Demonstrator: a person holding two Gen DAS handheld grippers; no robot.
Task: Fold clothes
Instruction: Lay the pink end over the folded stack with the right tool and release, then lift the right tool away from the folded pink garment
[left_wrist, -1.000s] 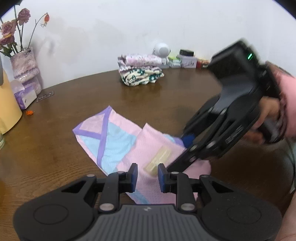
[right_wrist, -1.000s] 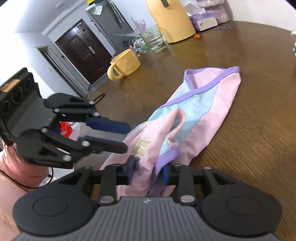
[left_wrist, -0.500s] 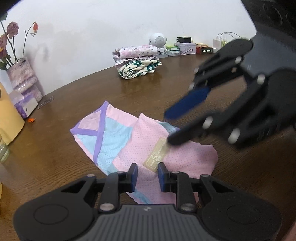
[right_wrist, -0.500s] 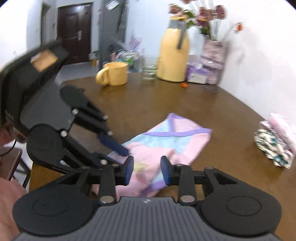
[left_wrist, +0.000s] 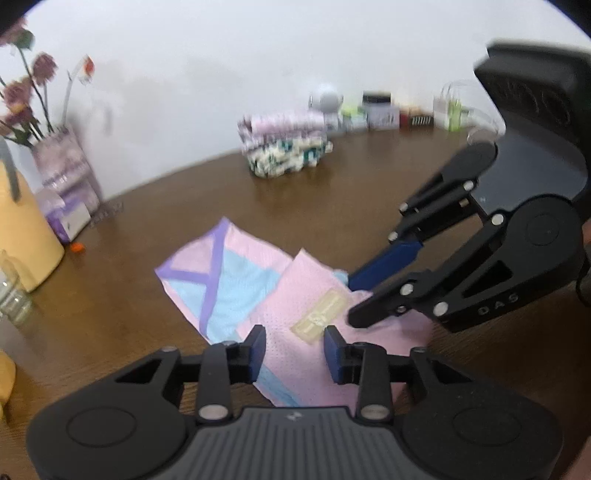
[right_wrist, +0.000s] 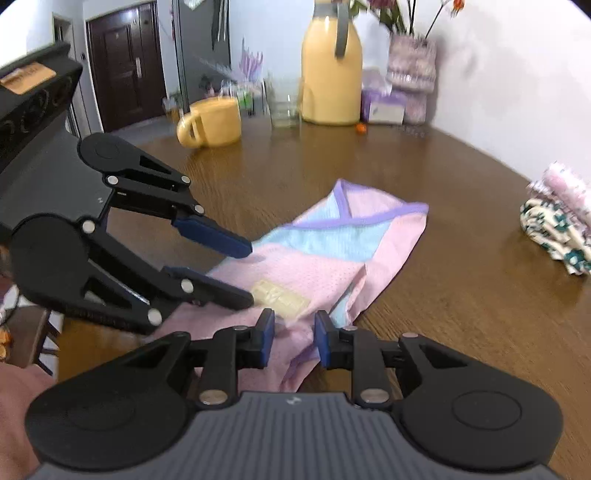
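Note:
A pink, light-blue and purple-trimmed garment (left_wrist: 258, 291) lies partly folded on the brown wooden table (left_wrist: 147, 229), with a beige label (left_wrist: 322, 316) facing up. It also shows in the right wrist view (right_wrist: 332, 251). My left gripper (left_wrist: 294, 349) is open just above the garment's near edge, holding nothing. My right gripper (right_wrist: 294, 338) is open over the garment's other end, empty. Each gripper shows in the other's view, the right one (left_wrist: 351, 299) and the left one (right_wrist: 251, 271), with tips near the label.
A stack of folded clothes (left_wrist: 284, 147) sits at the back of the table, also in the right wrist view (right_wrist: 557, 225). A yellow jug (right_wrist: 330, 74), yellow mug (right_wrist: 214, 122), glass (right_wrist: 283, 109), flower vase (left_wrist: 66, 173) and tissue box (right_wrist: 382, 107) stand along the table's edge.
The right gripper swung round and came down towards the garment's label. The left gripper's jaws opened wider. The garment lies where it was.

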